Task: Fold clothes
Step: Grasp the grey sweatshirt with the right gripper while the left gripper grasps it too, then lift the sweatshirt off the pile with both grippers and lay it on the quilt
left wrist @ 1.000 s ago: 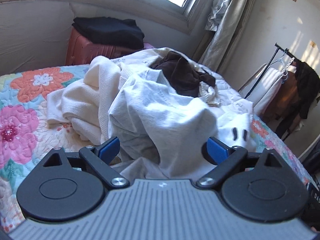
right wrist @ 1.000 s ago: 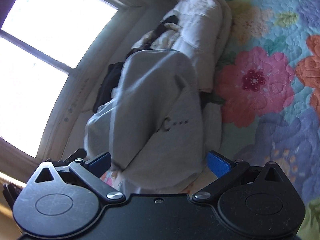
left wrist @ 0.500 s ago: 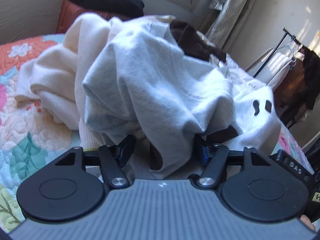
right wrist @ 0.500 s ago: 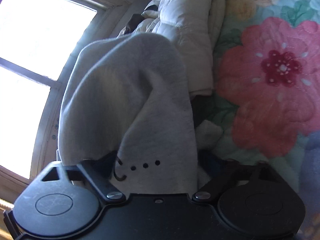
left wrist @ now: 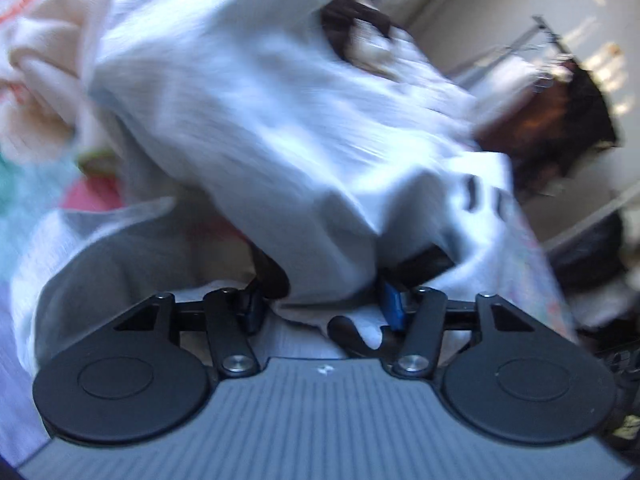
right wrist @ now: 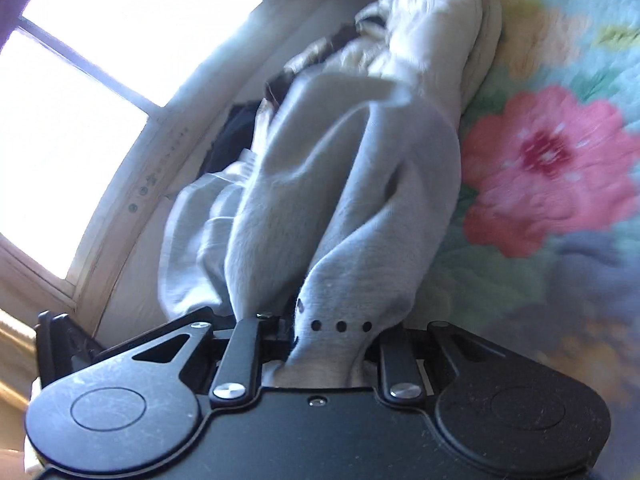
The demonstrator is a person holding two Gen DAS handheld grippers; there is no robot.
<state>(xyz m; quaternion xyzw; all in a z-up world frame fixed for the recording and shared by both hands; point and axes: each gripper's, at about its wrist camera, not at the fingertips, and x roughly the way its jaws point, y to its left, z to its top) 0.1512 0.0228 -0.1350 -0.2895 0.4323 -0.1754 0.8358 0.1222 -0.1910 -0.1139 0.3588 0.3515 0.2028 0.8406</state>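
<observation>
A light grey sweatshirt (left wrist: 280,128) with black print is bunched up off the floral quilt (right wrist: 540,168). My left gripper (left wrist: 324,308) is shut on a fold of it, with cloth wedged between the blue pads. The same grey sweatshirt (right wrist: 340,208) fills the right wrist view, and my right gripper (right wrist: 328,344) is shut on its printed edge. The left wrist view is motion-blurred. Both sets of fingertips are mostly hidden by cloth.
A cream knit garment (left wrist: 36,80) and a dark brown garment (left wrist: 352,20) lie in the pile behind. A padded cream jacket (right wrist: 440,40) lies on the quilt. A clothes rack (left wrist: 560,80) stands at the right. A window (right wrist: 100,80) is beside the bed.
Both grippers went from open around the grey sweatshirt to shut on it. The sweatshirt is now being pulled up and away from the pile, with the left view swinging fast.
</observation>
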